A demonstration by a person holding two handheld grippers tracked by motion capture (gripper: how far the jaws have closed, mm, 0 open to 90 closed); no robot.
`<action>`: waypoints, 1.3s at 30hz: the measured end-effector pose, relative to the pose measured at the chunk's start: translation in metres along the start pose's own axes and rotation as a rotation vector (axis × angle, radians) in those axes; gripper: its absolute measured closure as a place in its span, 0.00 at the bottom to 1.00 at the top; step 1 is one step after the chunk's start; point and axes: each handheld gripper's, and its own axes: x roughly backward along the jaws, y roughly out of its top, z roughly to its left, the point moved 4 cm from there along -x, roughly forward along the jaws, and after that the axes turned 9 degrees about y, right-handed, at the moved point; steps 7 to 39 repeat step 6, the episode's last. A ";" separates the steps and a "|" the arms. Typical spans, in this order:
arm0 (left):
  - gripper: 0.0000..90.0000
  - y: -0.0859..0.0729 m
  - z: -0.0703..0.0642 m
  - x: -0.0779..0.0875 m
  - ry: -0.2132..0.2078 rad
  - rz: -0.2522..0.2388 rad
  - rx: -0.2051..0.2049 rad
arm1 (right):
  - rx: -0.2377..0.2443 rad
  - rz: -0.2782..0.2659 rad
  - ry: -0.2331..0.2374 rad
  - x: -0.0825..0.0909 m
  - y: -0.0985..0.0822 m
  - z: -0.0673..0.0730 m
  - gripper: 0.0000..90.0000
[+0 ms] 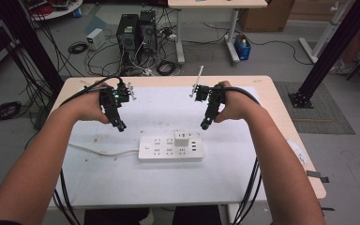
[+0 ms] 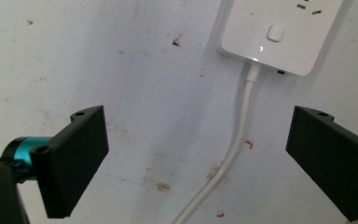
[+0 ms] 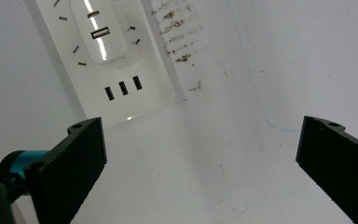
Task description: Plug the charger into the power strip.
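The left gripper (image 1: pixel 120 125) hangs above the white mat (image 1: pixel 122 183), its jaws spread wide with nothing between them. In the left gripper view the power strip (image 2: pixel 279 32) lies ahead and to the right of those jaws, cut off by the top edge so that just its switch end shows. Its white cord (image 2: pixel 235 144) runs from that end back down between the jaws, apart from both, and leaves at the bottom edge.

The right gripper (image 1: pixel 205 124) is likewise released, jaws well apart and empty. In the right gripper view the strip's other end (image 3: pixel 116 74) sits ahead and to the left of the jaws, with three USB ports visible and a white adapter (image 3: pixel 98 32) plugged in beyond them (its top is cropped by the frame).

From the high view, the strip (image 1: pixel 170 148) rests between and slightly nearer the person than both grippers, touching neither. The gripper tips are small and dark there, so jaw spacing is hard to read. The wooden table (image 1: pixel 281 112) edges the mat.
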 end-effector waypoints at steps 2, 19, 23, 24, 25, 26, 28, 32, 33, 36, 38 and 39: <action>0.06 0.000 -0.001 0.001 0.005 -0.004 0.006 | 0.000 -0.001 0.003 0.000 0.000 0.001 0.01; 0.06 -0.001 -0.002 0.000 0.006 -0.006 0.004 | -0.004 -0.005 0.001 0.000 0.001 0.002 0.01; 0.06 -0.001 -0.002 0.000 0.006 -0.006 0.004 | -0.004 -0.005 0.001 0.000 0.001 0.002 0.01; 0.06 -0.001 -0.002 0.000 0.006 -0.006 0.004 | -0.004 -0.005 0.001 0.000 0.001 0.002 0.01; 0.06 -0.001 -0.002 0.000 0.006 -0.006 0.004 | -0.004 -0.005 0.001 0.000 0.001 0.002 0.01; 0.06 -0.001 -0.002 0.000 0.006 -0.006 0.004 | -0.004 -0.005 0.001 0.000 0.001 0.002 0.01; 0.06 -0.001 -0.002 0.000 0.006 -0.006 0.004 | -0.004 -0.005 0.001 0.000 0.001 0.002 0.01; 0.06 -0.001 -0.002 0.000 0.006 -0.006 0.004 | -0.004 -0.005 0.001 0.000 0.001 0.002 0.01; 0.06 -0.001 -0.002 0.000 0.006 -0.006 0.004 | -0.004 -0.005 0.001 0.000 0.001 0.002 0.01; 0.06 -0.001 -0.002 0.000 0.006 -0.006 0.004 | -0.004 -0.005 0.001 0.000 0.001 0.002 0.01; 0.06 -0.001 -0.002 0.000 0.006 -0.006 0.004 | -0.004 -0.005 0.001 0.000 0.001 0.002 0.01; 0.06 -0.001 -0.002 0.000 0.006 -0.006 0.004 | -0.004 -0.005 0.001 0.000 0.001 0.002 0.01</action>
